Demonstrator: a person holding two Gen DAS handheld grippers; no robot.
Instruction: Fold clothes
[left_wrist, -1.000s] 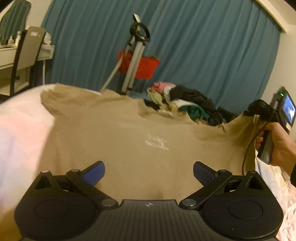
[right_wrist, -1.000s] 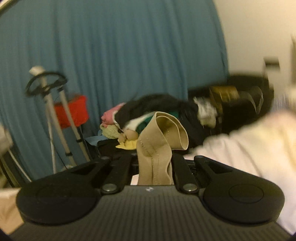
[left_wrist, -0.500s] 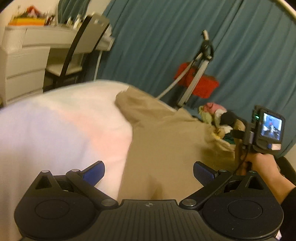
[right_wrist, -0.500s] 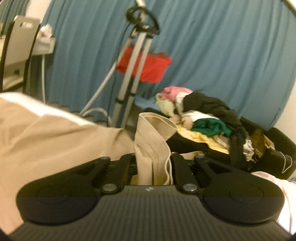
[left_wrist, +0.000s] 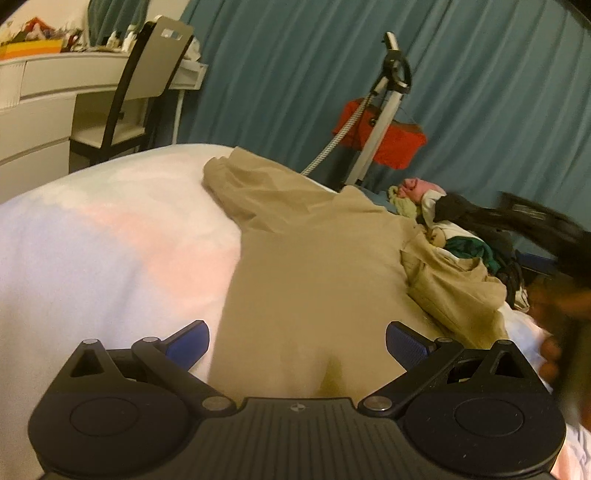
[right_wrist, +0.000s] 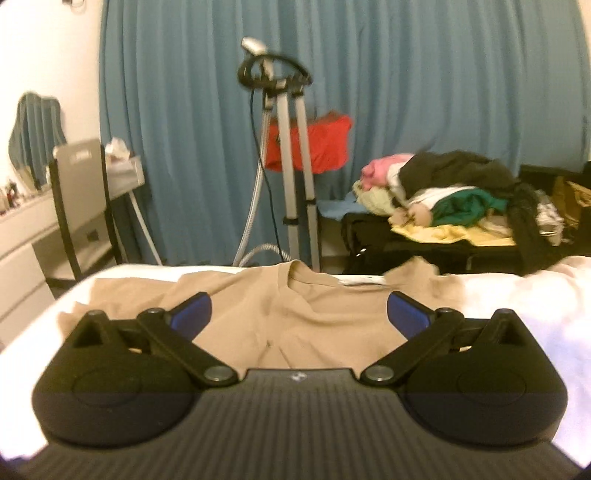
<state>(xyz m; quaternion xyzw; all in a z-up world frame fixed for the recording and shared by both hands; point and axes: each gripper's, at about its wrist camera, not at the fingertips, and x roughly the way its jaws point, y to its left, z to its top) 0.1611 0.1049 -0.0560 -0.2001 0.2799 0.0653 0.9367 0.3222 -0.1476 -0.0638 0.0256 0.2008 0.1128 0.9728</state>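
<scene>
A tan T-shirt (left_wrist: 317, 273) lies spread on the white bed (left_wrist: 110, 240), its left sleeve (left_wrist: 236, 177) reaching out and its right side bunched (left_wrist: 454, 284). My left gripper (left_wrist: 297, 341) is open and empty just above the shirt's lower part. In the right wrist view the same shirt (right_wrist: 295, 306) lies flat with its collar (right_wrist: 317, 277) at the far edge. My right gripper (right_wrist: 297, 314) is open and empty above the shirt's middle. The right hand shows as a dark blur (left_wrist: 565, 306) in the left wrist view.
A garment steamer stand (right_wrist: 288, 155) with a red cloth (right_wrist: 317, 144) stands before the blue curtain (right_wrist: 406, 74). A pile of clothes (right_wrist: 450, 195) lies on a black case at right. A chair (left_wrist: 140, 85) and white desk (left_wrist: 44, 74) stand at left.
My right gripper has opened and let go of the shirt's sleeve, which now lies bunched on the bed. It has swung back to face the shirt. My left gripper stays open.
</scene>
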